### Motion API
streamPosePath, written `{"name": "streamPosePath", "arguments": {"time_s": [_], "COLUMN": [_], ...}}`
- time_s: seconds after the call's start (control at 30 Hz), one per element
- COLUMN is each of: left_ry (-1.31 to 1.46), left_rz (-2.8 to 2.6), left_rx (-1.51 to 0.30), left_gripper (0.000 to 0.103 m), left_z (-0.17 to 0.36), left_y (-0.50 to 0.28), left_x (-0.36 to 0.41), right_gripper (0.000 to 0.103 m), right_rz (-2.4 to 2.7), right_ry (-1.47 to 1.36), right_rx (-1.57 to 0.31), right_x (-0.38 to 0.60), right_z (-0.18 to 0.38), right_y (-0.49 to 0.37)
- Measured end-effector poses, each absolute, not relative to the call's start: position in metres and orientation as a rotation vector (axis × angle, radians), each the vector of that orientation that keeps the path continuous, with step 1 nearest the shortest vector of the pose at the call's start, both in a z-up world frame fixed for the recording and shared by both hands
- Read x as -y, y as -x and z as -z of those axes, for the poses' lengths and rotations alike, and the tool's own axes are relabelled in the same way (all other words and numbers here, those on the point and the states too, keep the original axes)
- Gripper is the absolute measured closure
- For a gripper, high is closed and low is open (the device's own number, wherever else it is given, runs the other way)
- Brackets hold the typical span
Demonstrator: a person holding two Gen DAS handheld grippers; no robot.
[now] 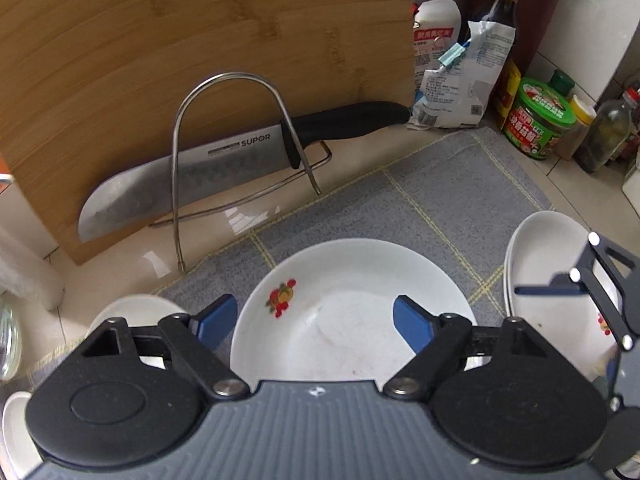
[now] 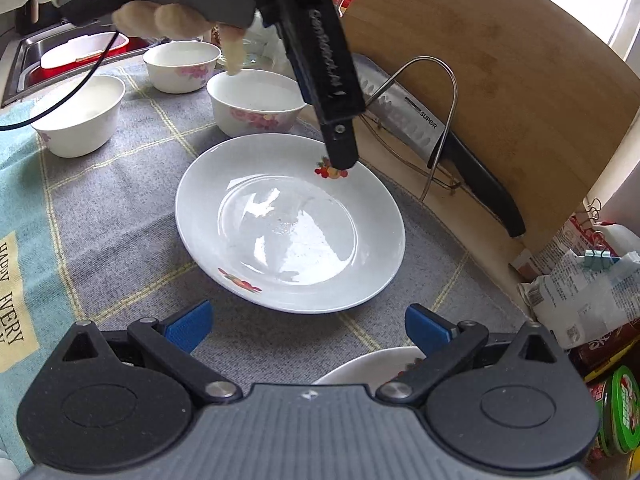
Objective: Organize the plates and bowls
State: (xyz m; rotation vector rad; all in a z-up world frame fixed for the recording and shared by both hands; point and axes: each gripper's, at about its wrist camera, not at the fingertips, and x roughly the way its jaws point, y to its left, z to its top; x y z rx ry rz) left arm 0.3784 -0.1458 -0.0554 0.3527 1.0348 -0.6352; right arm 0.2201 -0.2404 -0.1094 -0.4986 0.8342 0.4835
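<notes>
Two claws over the grey mat (image 2: 120, 208) on the desk; white plate (image 2: 290, 222) lies flat mid-mat, three bowls (image 2: 256, 106) behind it; left claw (image 1: 314, 322) hovers above plate, jaws apart, empty; right claw (image 2: 308, 326) open, empty, over stacked plates (image 1: 556, 280).

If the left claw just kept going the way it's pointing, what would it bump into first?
Most likely the white plate on the grey mat. The left claw points steeply down at the plate's far rim, by the fruit print, with its blue fingers open and nothing between them.
</notes>
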Motion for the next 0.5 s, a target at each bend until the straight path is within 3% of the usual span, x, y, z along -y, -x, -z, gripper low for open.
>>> {"name": "streamPosePath", "arguments": {"time_s": [0.5], "left_ry": [-0.419], "left_rz": [0.887], "left_rx": [-1.069], "left_gripper": [0.019], "left_z": [0.072], "left_y": [-0.420], "left_x": [0.170], "right_gripper": [0.000], "right_rz": [-0.237], "right_ry": [0.289], "right_rx": [-0.929], "right_x": [0.182], "right_z": [0.113], "right_y": [-0.198]}}
